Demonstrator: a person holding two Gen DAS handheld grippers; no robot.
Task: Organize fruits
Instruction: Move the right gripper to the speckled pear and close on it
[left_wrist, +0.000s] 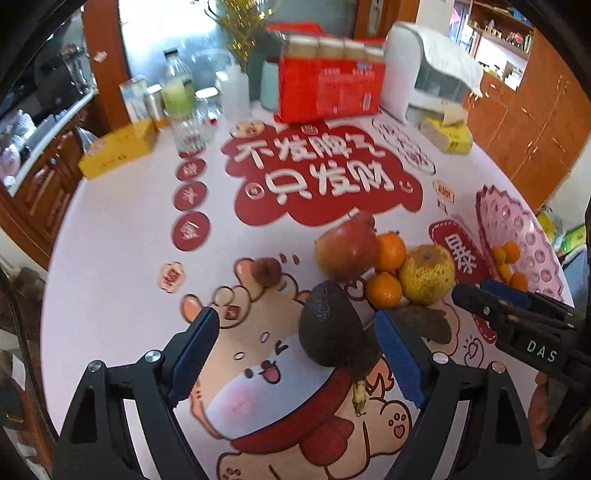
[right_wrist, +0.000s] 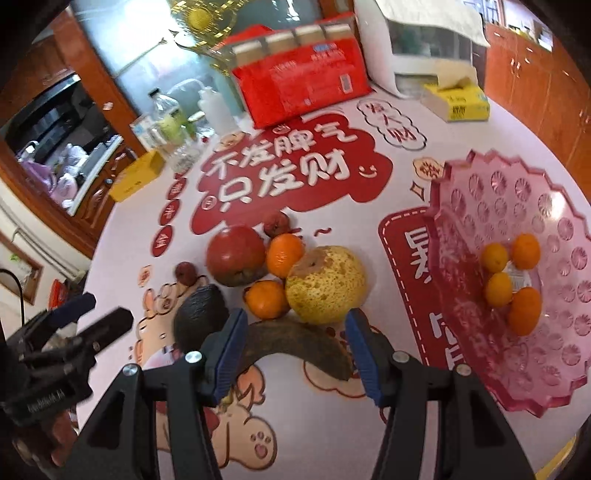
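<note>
Right wrist: right gripper (right_wrist: 293, 349) jaws apart astride blackened banana (right_wrist: 295, 341); soft, bruises easily, grip mid-body gently. Left gripper (left_wrist: 295, 354) jaws apart, around avocado (left_wrist: 330, 325).

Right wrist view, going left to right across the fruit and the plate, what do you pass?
Small red fruit → avocado → big red apple → yellow pear → pink plate with its small oranges.
</note>
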